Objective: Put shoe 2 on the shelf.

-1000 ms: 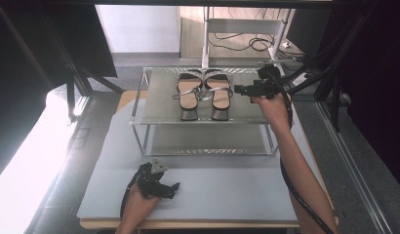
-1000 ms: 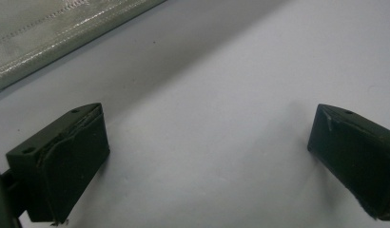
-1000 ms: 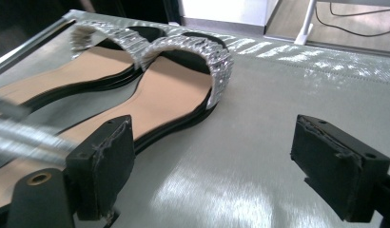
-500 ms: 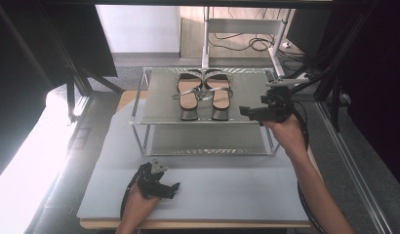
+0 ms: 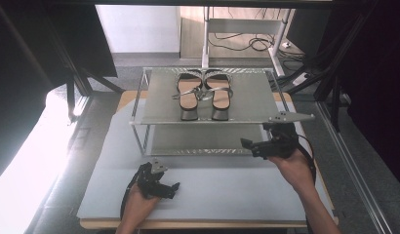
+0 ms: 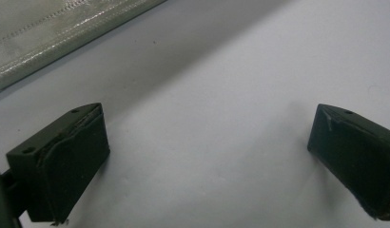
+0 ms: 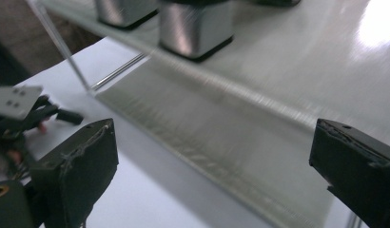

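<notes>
A pair of dark strappy sandals [image 5: 205, 92] with block heels stands on the top shelf of a metal rack [image 5: 251, 97], heels toward me. Their silver heel blocks [image 7: 195, 28] appear at the top of the right gripper view. My right gripper [image 5: 248, 145] hovers at the rack's front right corner and points left along the lower shelf. Its jaws have just been opening and stand wide apart with nothing between them [image 7: 212, 171]. My left gripper [image 5: 171, 187] rests low over the grey mat [image 5: 212, 190] at the front left, open and empty [image 6: 202, 156].
The rack's lower shelf [image 5: 203, 141] lies bare beneath the top one. Thin metal legs [image 5: 137, 139] stand at the rack's corners. Dark frame bars and cables surround the table, and a bright window patch lies at the left.
My right gripper has drawn back from beside the sandals on the top shelf, toward me and down to the rack's front right corner. The left gripper has stayed put.
</notes>
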A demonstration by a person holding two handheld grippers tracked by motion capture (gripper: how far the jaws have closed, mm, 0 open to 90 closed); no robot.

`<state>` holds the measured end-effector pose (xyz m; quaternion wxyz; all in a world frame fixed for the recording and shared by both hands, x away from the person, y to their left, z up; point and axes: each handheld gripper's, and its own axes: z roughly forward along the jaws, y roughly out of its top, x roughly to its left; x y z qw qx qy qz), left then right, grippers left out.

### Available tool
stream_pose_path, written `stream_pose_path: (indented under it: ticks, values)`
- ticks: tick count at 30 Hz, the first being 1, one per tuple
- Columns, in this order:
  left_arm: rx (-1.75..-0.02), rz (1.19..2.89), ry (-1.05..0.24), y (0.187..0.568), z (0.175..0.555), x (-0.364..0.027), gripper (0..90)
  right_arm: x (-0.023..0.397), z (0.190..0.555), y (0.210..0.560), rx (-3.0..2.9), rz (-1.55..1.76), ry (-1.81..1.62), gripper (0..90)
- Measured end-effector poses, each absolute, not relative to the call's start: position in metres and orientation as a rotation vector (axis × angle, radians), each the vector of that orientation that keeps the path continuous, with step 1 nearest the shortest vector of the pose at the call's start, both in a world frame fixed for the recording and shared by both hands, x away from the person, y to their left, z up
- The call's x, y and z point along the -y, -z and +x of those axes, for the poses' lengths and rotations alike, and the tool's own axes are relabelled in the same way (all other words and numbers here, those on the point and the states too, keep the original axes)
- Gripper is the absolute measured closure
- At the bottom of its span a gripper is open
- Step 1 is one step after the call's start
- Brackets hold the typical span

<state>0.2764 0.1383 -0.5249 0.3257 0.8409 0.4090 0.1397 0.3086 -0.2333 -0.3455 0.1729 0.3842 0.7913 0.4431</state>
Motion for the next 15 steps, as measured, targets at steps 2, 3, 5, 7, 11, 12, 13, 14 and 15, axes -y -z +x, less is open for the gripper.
stream_pose_path:
  ticks: [2, 3, 5, 7, 11, 12, 13, 14, 15]
  values:
    - [-1.072, 2.204, -0.366, 0.525, 0.276, -0.138, 0.0, 0.235, 0.301, 0.354, -2.252, 1.075, -1.258, 2.0]
    - [-1.075, 2.202, -0.365, 0.525, 0.276, -0.138, 0.0, 0.236, 0.297, 0.359, -2.255, 1.079, -1.257, 2.1]
    - [-1.073, 2.2, -0.367, 0.525, 0.276, -0.138, 0.0, 0.238, 0.292, 0.372, -2.259, 1.083, -1.255, 2.1]
    - [-1.073, 2.197, -0.369, 0.525, 0.276, -0.138, 0.0, 0.241, 0.288, 0.388, -2.265, 1.094, -1.252, 2.1]
    - [-1.071, 2.201, -0.371, 0.525, 0.276, -0.138, 0.0, 0.246, 0.283, 0.422, -2.266, 1.095, -1.252, 1.7]
    - [-1.072, 2.2, -0.37, 0.525, 0.276, -0.138, 0.0, 0.247, 0.283, 0.431, -2.271, 1.096, -1.236, 1.6]
    - [-1.071, 2.201, -0.37, 0.525, 0.276, -0.138, 0.0, 0.249, 0.282, 0.44, -2.276, 1.1, -1.215, 1.3]
    - [-1.07, 2.201, -0.37, 0.525, 0.276, -0.138, 0.0, 0.25, 0.281, 0.449, -2.28, 1.102, -1.199, 1.0]
    - [-1.07, 2.201, -0.37, 0.525, 0.276, -0.138, 0.0, 0.251, 0.281, 0.458, -2.288, 1.103, -1.185, 0.9]
